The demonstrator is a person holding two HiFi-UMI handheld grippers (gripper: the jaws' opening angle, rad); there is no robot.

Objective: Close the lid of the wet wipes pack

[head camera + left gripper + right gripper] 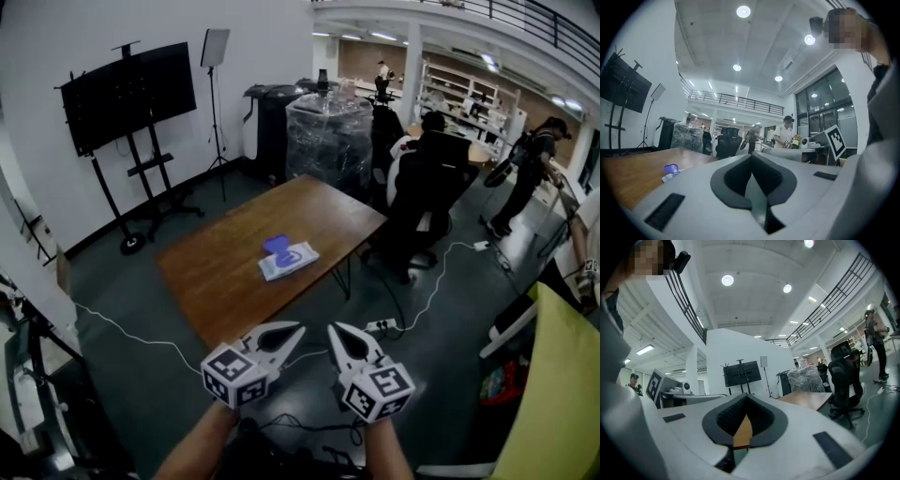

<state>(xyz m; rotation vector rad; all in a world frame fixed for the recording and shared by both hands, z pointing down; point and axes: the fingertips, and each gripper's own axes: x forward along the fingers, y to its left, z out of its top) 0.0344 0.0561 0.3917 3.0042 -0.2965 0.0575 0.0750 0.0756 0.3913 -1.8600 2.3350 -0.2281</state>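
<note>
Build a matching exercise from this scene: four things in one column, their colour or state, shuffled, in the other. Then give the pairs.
Things:
1. wipes pack lid
2. left tool
3. table
4. screen

Colour or state:
A. black
B. brown wood
C. shut, nothing in it
D. purple, standing open

Pairs: 1-D; 2-C; 3-B; 4-A
</note>
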